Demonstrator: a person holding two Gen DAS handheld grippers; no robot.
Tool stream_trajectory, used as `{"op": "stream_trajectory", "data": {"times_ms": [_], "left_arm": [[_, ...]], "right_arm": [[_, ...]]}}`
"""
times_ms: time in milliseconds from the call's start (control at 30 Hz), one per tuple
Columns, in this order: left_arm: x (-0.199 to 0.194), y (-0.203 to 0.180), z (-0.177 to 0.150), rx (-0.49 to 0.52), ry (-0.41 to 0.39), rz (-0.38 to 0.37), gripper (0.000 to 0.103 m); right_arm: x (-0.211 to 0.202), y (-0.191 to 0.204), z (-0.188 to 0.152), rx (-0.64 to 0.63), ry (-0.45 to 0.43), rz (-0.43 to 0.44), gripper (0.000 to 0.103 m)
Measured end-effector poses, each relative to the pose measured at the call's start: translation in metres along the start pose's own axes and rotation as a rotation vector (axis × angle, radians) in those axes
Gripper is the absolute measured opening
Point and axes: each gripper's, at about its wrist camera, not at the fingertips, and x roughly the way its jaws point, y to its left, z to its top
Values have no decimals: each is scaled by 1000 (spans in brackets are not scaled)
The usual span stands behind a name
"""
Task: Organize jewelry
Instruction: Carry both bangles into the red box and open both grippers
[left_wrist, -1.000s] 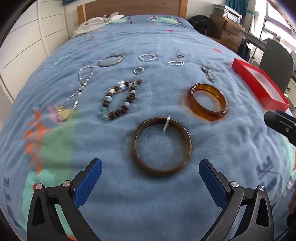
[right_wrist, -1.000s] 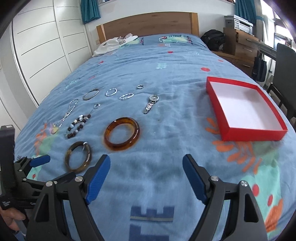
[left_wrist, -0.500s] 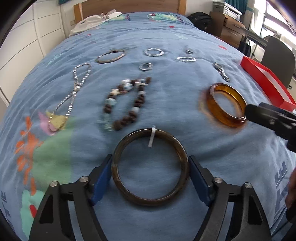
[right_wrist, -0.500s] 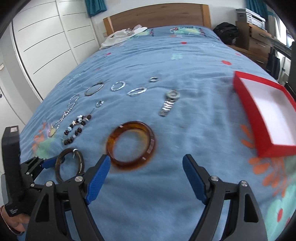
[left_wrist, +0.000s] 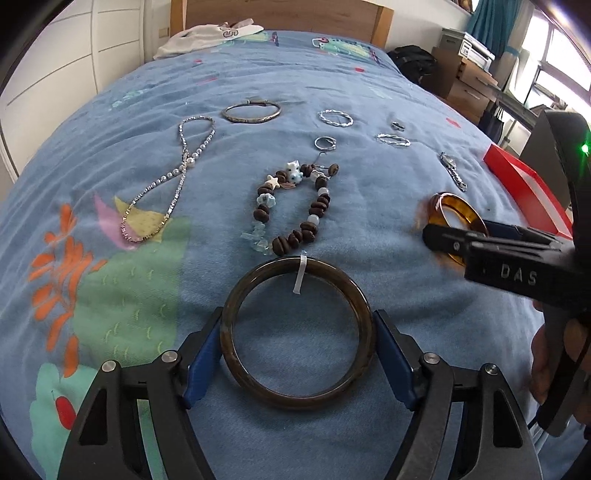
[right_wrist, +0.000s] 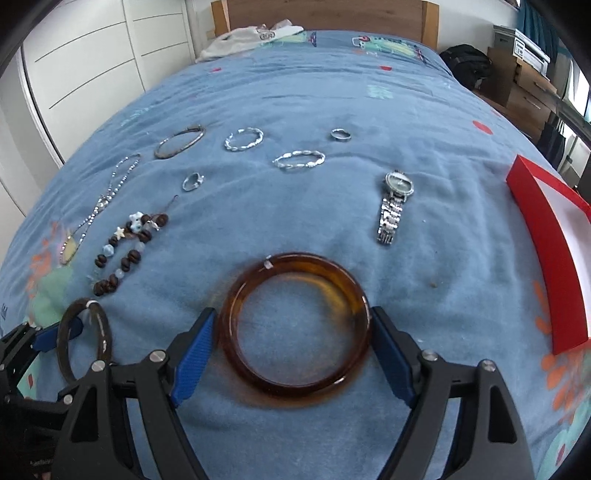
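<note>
A dark brown bangle (left_wrist: 295, 400) with a white tag lies on the blue bedspread (left_wrist: 369, 74). My left gripper (left_wrist: 297, 317) is shut on it, a blue pad pressing each side. An amber bangle (right_wrist: 295, 264) lies flat to its right. My right gripper (right_wrist: 293, 314) stands open around it, each pad a sliver off its rim. In the left wrist view the right gripper (left_wrist: 454, 236) covers part of the amber bangle (left_wrist: 458, 206). The right wrist view shows the left gripper (right_wrist: 55, 332) and the dark bangle (right_wrist: 106, 332) at lower left.
A red box (right_wrist: 554, 258) with a white inside sits at the bed's right edge. A silver watch (right_wrist: 393, 206), a bead bracelet (left_wrist: 295, 206), a rhinestone necklace (left_wrist: 177, 177), silver bangles and small rings lie further up. A person's hand (left_wrist: 546, 362) holds the right gripper.
My left gripper advanced over the dark bangle and its jaws closed onto it. My right gripper moved forward and down until its open jaws bracket the amber bangle.
</note>
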Motion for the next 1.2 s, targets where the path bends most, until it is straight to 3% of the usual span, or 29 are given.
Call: {"op": "stream_trajectory", "data": {"times_ms": [300, 500, 633, 833, 967, 1200], "left_arm": [[-17, -8, 7, 13, 1, 16, 76], [-30, -47, 32, 73, -8, -40, 76], [-31, -95, 61, 136, -24, -117, 76], [-19, -187, 107, 220, -53, -259, 76], [-1, -247, 132, 291, -61, -335, 76], [41, -326, 158, 418, -28, -388, 76]], "right_arm": [[-22, -11, -3, 4, -32, 79, 76], [-68, -38, -1, 42, -106, 106, 76], [-101, -78, 6, 62, -155, 84, 76], [-128, -176, 14, 88, -175, -15, 76], [-125, -235, 20, 82, -146, -43, 76], [-98, -306, 42, 18, -86, -55, 76]]}}
